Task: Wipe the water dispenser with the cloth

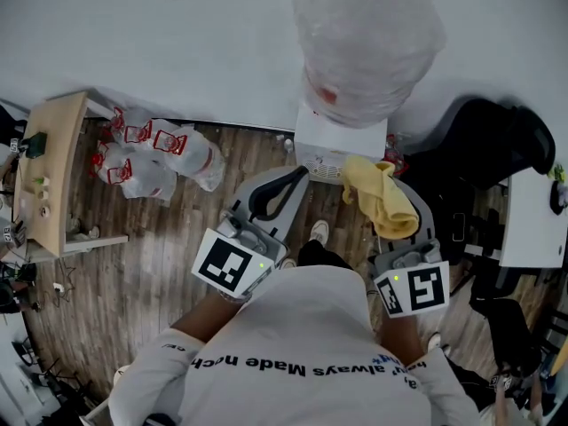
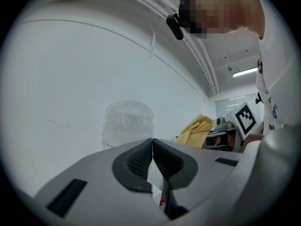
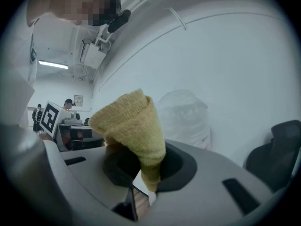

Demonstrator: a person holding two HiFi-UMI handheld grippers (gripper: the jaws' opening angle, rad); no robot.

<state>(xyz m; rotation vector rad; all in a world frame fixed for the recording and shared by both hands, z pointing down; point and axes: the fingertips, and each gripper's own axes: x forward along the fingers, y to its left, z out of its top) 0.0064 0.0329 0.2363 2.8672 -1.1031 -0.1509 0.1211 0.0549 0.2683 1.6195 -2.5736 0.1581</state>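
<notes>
Yellow cloth (image 3: 133, 126) in right tongs (image 3: 149, 172)

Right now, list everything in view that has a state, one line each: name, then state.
left gripper: shut, empty.
right gripper: shut on the cloth.
cloth: bunched, clamped at one end.
water dispenser: upright.
bottle: mounted on the dispenser, wrapped in plastic.
</notes>
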